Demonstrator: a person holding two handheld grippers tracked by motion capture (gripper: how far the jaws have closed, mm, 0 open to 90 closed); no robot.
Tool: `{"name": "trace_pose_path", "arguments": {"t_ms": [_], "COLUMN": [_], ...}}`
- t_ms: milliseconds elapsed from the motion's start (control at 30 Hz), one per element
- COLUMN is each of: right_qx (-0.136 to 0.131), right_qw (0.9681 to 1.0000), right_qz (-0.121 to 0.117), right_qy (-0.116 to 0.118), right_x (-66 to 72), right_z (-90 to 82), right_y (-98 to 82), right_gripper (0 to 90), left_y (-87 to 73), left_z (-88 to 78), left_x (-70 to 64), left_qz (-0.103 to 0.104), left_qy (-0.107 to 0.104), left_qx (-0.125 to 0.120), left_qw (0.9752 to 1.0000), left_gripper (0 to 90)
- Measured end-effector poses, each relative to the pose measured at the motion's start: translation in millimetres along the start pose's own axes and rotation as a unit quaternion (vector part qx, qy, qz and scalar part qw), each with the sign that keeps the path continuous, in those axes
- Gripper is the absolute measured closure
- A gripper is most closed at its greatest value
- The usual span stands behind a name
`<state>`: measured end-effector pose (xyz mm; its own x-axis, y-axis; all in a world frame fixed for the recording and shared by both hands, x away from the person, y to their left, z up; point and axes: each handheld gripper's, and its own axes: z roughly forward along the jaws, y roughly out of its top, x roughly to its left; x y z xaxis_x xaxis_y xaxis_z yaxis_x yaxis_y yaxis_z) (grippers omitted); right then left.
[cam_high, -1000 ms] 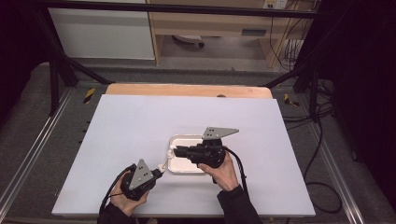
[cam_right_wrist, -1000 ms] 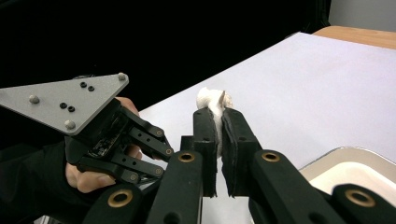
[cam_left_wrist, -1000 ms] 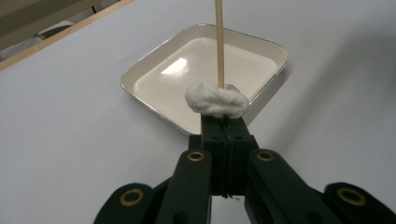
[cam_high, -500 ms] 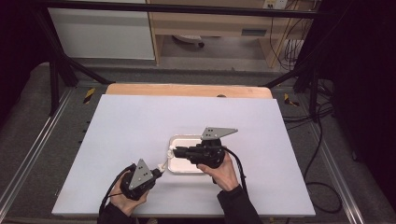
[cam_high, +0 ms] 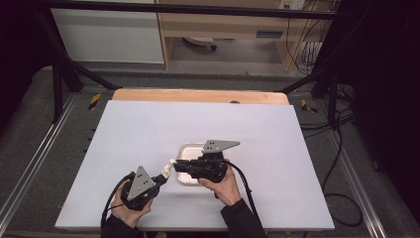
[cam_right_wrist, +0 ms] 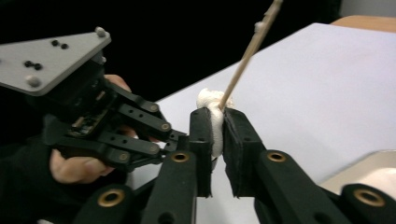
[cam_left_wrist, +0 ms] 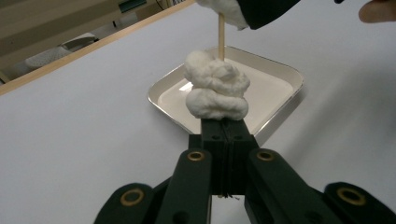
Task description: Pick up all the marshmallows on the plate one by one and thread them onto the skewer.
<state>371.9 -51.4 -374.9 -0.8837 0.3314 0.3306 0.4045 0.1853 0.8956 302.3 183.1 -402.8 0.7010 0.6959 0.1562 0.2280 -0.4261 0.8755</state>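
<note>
The left gripper has its black jaws pressed together on the lower end of a thin wooden skewer, which carries lumpy white marshmallow pieces just above the jaw tips. The right gripper reaches across from over a shallow, square white tray on the white table; its jaws have just been opening, yet a soft white marshmallow piece sits squeezed between them beside the skewer.

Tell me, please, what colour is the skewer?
Pale wooden tan; the skewer shows best in the left gripper view.
</note>
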Motion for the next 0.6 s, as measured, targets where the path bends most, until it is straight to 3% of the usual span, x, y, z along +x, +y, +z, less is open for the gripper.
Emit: {"name": "trace_pose_path", "arguments": {"t_ms": [233,300,467,600], "right_qx": [0.008,0.003,-0.016,-0.006], "right_qw": [0.9996,0.9993,0.9983,0.9965], "right_qz": [-0.024,-0.022,-0.017,-0.005], "right_qy": [-0.012,-0.029,-0.054,-0.083], "right_x": [4.4,3.9,-4.7,-15.9], "right_z": [-3.1,-5.7,-20.8,-32.7], "right_y": [-2.1,-3.2,-8.6,-14.1], "right_gripper": [47.9,34.3,26.2,16.3], "left_y": [1.2,1.2,2.1,3.5], "left_z": [4.7,4.2,2.9,5.9], "left_x": [1.3,2.9,5.5,4.5], "left_qz": [-0.015,-0.023,-0.027,-0.029], "left_qy": [-0.009,-0.013,-0.013,-0.016], "left_qx": [0.008,0.003,-0.001,0.008], "left_qw": [0.9998,0.9996,0.9995,0.9994], "left_gripper": [89.1,89.2,89.2,89.2]}}
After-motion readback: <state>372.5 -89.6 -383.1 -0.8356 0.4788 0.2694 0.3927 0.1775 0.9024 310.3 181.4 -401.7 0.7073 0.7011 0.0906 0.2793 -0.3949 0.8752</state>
